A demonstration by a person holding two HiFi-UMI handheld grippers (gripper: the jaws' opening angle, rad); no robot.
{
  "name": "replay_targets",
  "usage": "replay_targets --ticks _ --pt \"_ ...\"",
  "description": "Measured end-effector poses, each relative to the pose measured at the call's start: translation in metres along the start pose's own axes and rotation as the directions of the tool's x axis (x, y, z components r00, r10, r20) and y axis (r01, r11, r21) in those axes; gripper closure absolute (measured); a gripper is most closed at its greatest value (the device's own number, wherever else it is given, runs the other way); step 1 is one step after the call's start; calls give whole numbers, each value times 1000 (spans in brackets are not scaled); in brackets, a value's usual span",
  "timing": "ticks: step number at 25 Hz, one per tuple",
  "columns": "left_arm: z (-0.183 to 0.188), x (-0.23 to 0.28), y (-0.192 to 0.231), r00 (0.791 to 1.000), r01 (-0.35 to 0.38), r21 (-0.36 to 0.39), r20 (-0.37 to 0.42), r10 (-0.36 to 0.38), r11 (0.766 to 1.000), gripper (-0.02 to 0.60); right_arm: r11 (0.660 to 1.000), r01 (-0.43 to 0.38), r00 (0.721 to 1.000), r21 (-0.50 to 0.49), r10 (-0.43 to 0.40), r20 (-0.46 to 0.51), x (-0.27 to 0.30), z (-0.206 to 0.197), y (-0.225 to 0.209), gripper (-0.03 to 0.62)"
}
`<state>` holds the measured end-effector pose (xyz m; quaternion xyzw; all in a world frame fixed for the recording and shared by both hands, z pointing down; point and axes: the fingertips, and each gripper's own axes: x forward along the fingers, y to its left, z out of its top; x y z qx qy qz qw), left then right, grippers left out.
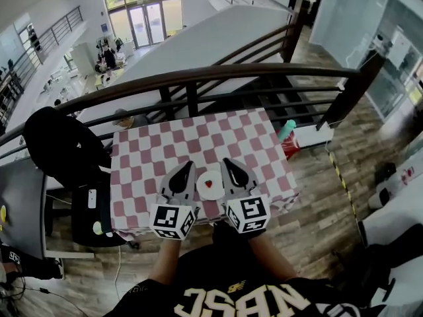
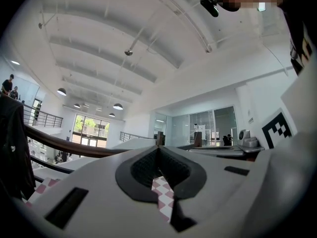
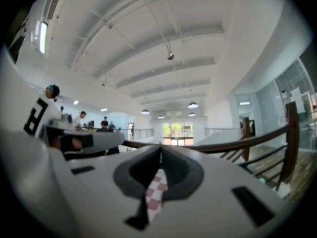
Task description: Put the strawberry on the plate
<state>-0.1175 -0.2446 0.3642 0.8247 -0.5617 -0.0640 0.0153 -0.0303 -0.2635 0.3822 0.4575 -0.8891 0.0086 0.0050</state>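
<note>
The strawberry (image 1: 209, 183) lies on the plate (image 1: 215, 191), between left gripper (image 1: 190, 165) and right gripper (image 1: 227, 161).

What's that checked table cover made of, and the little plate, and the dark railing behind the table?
The table cover looks like matte cloth with pink and white checks, and it drapes at the edges. The plate is smooth and plain white, perhaps ceramic or plastic; it is too small to tell. The railing has a top rail that looks like dark brown varnished wood with a slight sheen. The bars below are probably dark metal.
</note>
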Motion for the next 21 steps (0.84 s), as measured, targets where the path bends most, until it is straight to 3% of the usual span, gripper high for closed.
replay_targets --ticks 5,21 --pt "0 5 4 998 -3 -23 60 4 1000 572 1000 14 1000 2 -14 -4 1 -6 -3 574" --pt "-27 41 -2 999 32 -41 -1 -32 999 572 999 44 998 13 -43 -51 14 -25 -31 574"
